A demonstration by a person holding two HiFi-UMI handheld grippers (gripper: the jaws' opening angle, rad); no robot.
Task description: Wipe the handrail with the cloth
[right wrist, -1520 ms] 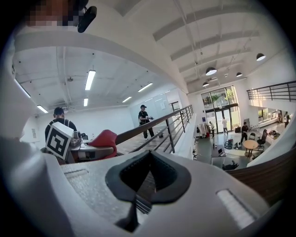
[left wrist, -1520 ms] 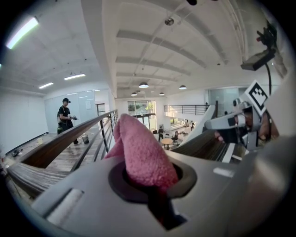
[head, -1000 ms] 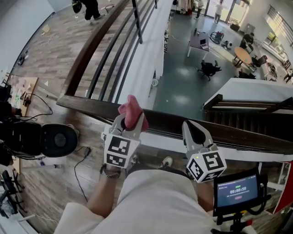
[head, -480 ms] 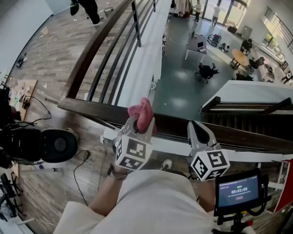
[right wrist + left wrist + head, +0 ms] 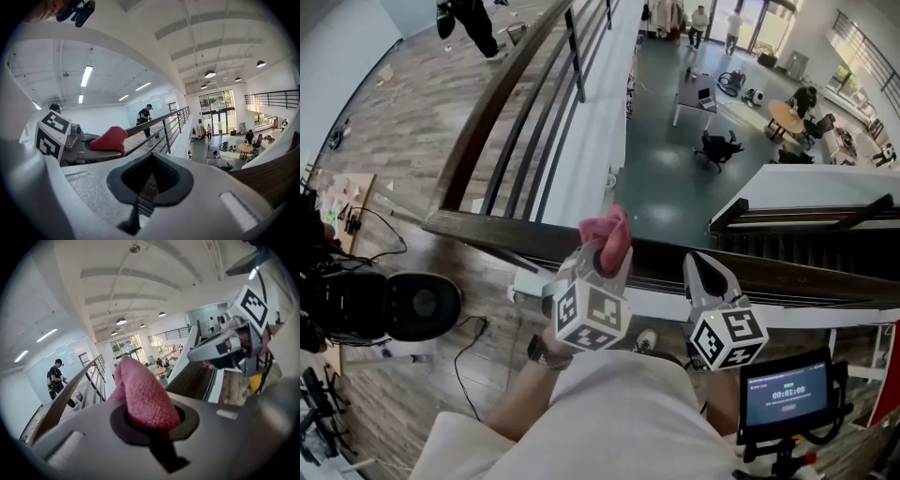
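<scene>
A dark wooden handrail [image 5: 492,232] crosses the head view from left to right, and another stretch [image 5: 502,94] runs away toward the top. My left gripper [image 5: 604,264] is shut on a pink cloth [image 5: 608,232], which bunches up out of the jaws over the rail's top. This gripper is tipped upward: the left gripper view shows the cloth [image 5: 140,394] against the ceiling. My right gripper [image 5: 709,274] is shut with nothing in it, close to the right of the left one and over the same rail. The right gripper view shows the cloth [image 5: 108,138] off to its left.
Beyond the rail is a drop to a lower floor [image 5: 675,178] with tables and chairs. A black round device [image 5: 412,305] and cables lie on the wood floor at left. A small screen [image 5: 787,392] stands at bottom right. A person [image 5: 473,14] stands far along the rail.
My left gripper has slid right along the handrail with the cloth and tipped up, ending closer to the right gripper. The right gripper has barely moved.
</scene>
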